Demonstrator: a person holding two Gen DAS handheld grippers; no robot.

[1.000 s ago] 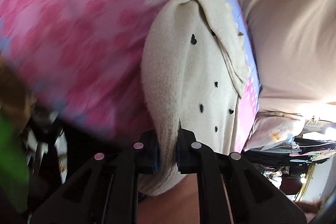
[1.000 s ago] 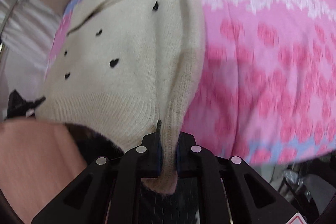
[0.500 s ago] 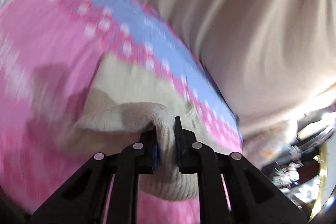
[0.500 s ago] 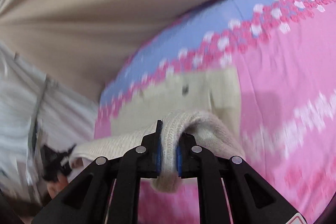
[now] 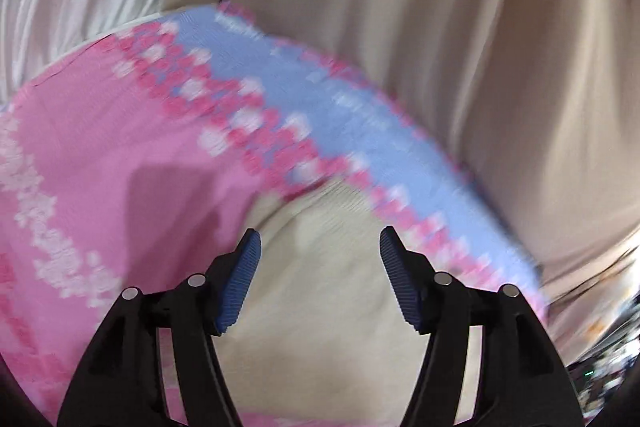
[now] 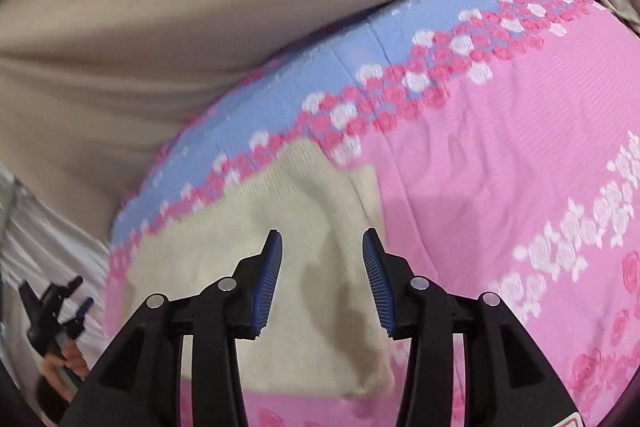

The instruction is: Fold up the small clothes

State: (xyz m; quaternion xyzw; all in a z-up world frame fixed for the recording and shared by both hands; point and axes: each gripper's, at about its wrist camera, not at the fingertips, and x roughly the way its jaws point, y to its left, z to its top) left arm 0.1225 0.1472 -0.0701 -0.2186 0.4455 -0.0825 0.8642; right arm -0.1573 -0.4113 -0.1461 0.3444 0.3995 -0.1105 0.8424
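On the pink blanket [image 6: 500, 187], both opening tools clear the cream knit [image 6: 280, 267]; only the right view shows, seemingly, the left tool [image 6: 76, 303].

Pink floral blanket [image 6: 500, 155] with blue border; beige fabric [image 6: 200, 7] behind.

Left gripper [image 5: 320, 243] angled steeply downward, jaws opening, blue pads [image 5: 240, 283] clear of any contact, nothing pinched between. Right gripper [image 6: 322, 247] likewise tilted down, jaws opening, gap narrower. Hand [image 6: 66, 359] on the left gripper's handle visible at 8 o'clock in the right wrist view.
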